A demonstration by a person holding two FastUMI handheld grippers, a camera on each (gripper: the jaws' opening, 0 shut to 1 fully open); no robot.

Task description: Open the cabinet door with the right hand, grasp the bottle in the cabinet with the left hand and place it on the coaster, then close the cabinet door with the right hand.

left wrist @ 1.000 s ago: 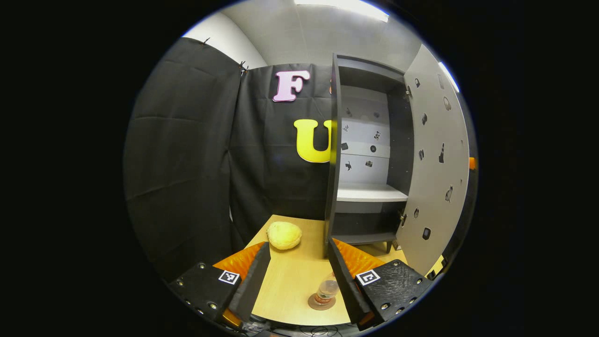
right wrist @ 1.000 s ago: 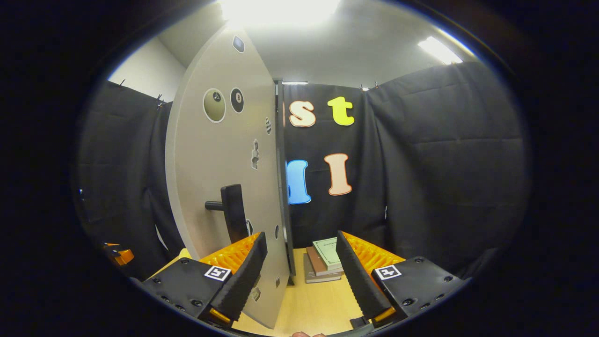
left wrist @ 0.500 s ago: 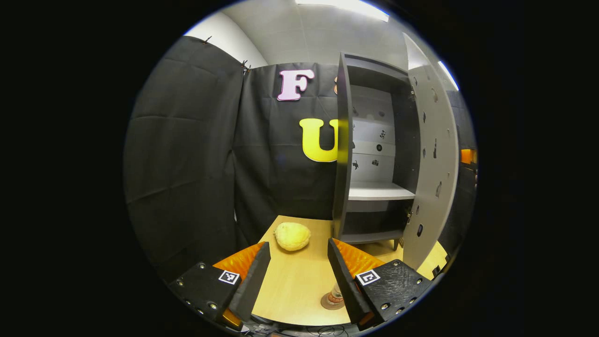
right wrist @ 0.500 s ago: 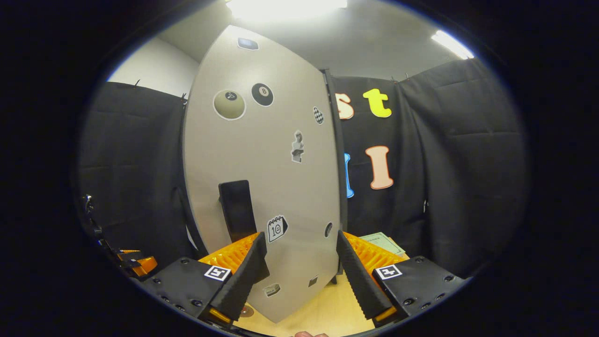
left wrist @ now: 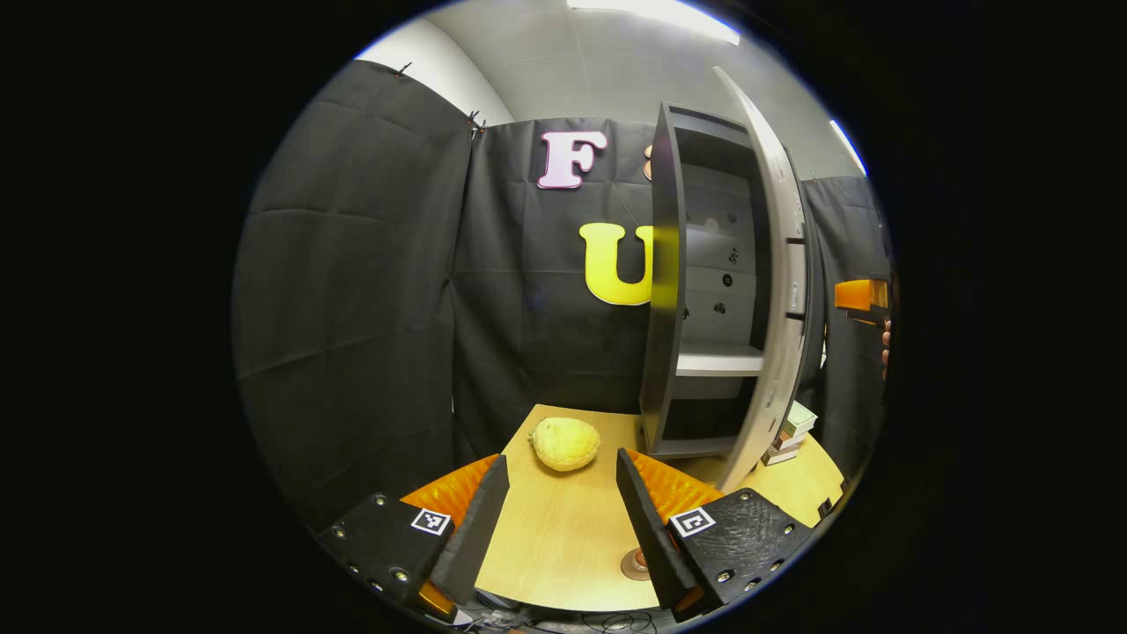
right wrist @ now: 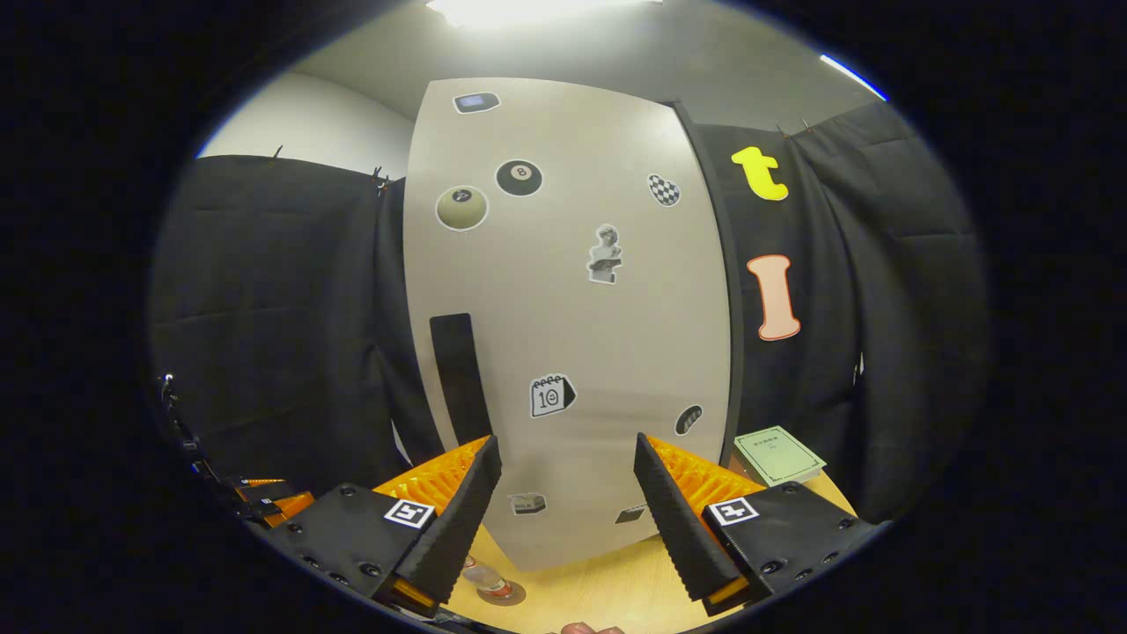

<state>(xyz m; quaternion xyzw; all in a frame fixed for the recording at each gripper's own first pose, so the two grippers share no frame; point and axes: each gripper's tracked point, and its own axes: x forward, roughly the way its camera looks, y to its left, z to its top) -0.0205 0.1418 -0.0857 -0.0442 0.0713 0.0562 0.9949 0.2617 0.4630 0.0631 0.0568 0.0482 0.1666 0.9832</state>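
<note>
The cabinet door (right wrist: 568, 326), a tall pale panel with its long axis upright, faces the right gripper (right wrist: 563, 511) almost squarely in the right gripper view, its dark vertical handle (right wrist: 460, 379) on the left side and stickers scattered over it. In the left gripper view the door (left wrist: 779, 291) shows nearly edge-on, leaving a narrow gap to the dark cabinet (left wrist: 678, 291). Half a second ago it stood wider open and showed more of the shelves. The bottle (right wrist: 486, 579) stands upright on the round coaster (left wrist: 634, 563) at the near edge of the wooden table (left wrist: 563, 537), clear with a reddish band. Both grippers are spread apart and empty; the left gripper (left wrist: 559, 519) hovers over the table, with a yellow fruit (left wrist: 565, 443) beyond it. Books (right wrist: 779, 454) lie to the right of the door.
</note>
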